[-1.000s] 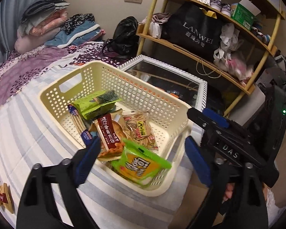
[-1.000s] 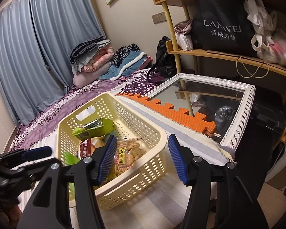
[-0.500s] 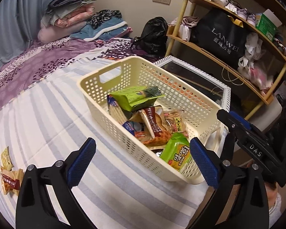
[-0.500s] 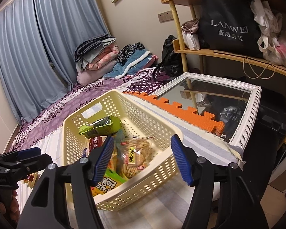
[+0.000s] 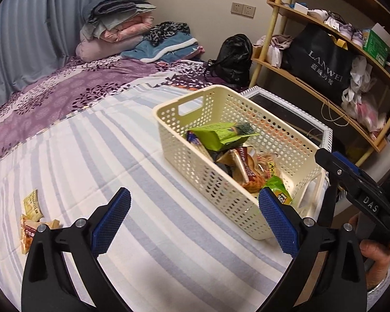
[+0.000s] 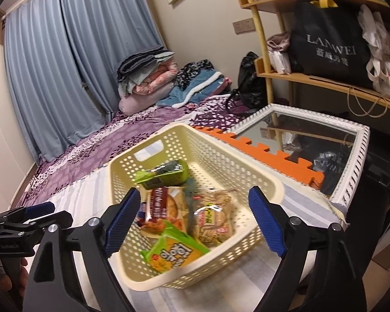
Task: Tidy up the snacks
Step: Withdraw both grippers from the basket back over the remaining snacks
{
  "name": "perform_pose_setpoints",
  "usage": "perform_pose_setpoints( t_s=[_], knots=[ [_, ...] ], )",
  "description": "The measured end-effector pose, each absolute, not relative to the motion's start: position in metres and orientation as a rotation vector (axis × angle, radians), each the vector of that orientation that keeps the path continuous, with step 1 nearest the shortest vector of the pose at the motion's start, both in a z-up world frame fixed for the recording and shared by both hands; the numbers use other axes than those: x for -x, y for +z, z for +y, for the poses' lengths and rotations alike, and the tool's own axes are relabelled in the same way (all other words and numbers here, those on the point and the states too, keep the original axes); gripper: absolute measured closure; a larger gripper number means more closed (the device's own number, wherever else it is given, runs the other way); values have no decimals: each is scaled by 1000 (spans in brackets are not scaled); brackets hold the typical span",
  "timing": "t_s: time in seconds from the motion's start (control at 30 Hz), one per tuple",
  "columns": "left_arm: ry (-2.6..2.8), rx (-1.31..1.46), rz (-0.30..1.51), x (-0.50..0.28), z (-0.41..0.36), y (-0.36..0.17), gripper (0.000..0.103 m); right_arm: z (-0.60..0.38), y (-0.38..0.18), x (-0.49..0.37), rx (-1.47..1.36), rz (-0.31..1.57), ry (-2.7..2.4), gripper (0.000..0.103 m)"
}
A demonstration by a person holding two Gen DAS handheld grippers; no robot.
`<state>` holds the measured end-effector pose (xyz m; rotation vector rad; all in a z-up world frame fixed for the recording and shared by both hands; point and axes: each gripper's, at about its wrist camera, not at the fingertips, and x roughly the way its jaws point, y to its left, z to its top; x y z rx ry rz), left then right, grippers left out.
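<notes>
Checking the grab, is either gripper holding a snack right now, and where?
Nothing is held: the left gripper and right gripper are both open and empty.

Bed (image 5: 96, 156) carries everything: blue-and-white striped sheet in front, purple leaf-print cover (image 5: 52, 98) behind it. Cream perforated basket (image 5: 293, 140) stands on the striped part near the right edge, snack packs inside. Two or three small snack packets (image 5: 31, 215) lie loose on the stripes at far left, well apart from basket. At the head end: stack of folded blankets (image 5: 117, 28), blue fleece item (image 5: 166, 46) beside it, black bag (image 5: 234, 57) at the far corner.
</notes>
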<state>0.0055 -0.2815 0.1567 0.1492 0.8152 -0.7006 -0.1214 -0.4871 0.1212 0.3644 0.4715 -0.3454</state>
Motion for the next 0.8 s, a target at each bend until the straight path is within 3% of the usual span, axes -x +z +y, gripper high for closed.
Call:
perform_pose_setpoints(
  t_s=[0.13, 0.23, 0.8],
  knots=[
    [-675, -149, 813, -8, -266, 159, 3, -475, 126, 116, -341, 470, -321, 18],
    [-660, -137, 805, -8, -253, 161, 3, -466, 129, 113, -324, 469, -304, 12],
    [-517, -121, 764, -11, -187, 163, 3, -406, 138, 85, -238, 490, -151, 12]
  ],
)
